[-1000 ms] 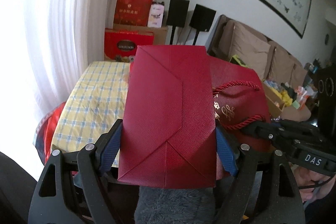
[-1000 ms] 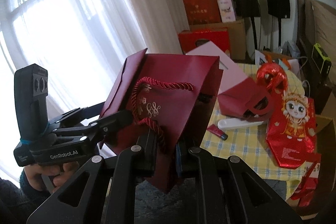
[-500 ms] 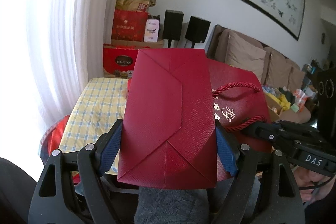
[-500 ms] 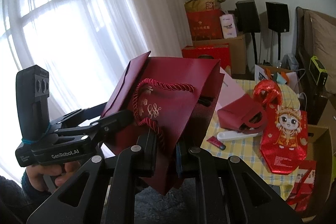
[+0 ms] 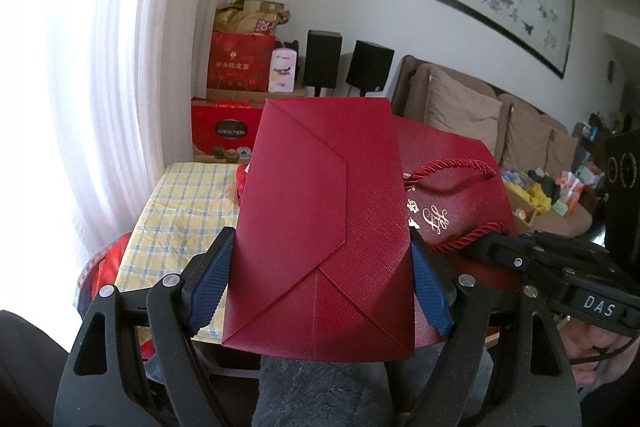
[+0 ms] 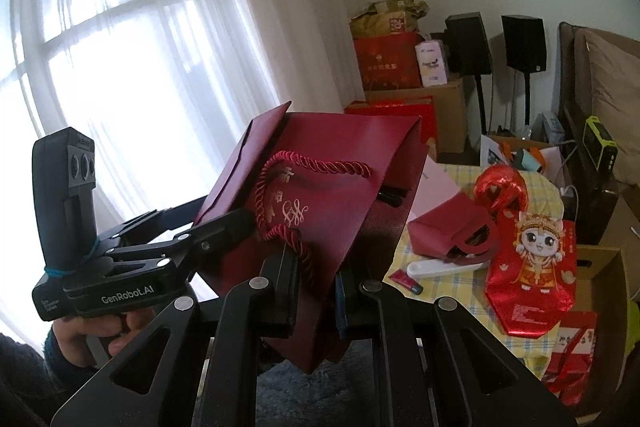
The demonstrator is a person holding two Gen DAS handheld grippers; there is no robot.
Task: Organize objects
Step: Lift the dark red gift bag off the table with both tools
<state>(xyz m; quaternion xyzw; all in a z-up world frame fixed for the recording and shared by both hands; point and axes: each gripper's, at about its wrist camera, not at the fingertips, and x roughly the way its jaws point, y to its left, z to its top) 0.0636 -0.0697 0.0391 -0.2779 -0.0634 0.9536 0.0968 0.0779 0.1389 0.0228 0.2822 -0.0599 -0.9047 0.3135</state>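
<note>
The left gripper (image 5: 320, 267) stands wide, its blue pads pressed on both side edges of the folded base of a dark red textured paper gift bag with twisted cord handles (image 5: 320, 227), held in the air above the near edge of the table. The right gripper (image 6: 316, 291) is nearly closed, pinching the bag's lower corner by one cord. Beyond lies a table with a yellow checked cloth (image 5: 180, 211), bare on its window side; a smaller dark red bag (image 6: 448, 235) and a shiny red cartoon-printed bag (image 6: 532, 267) crowd the sofa side.
</note>
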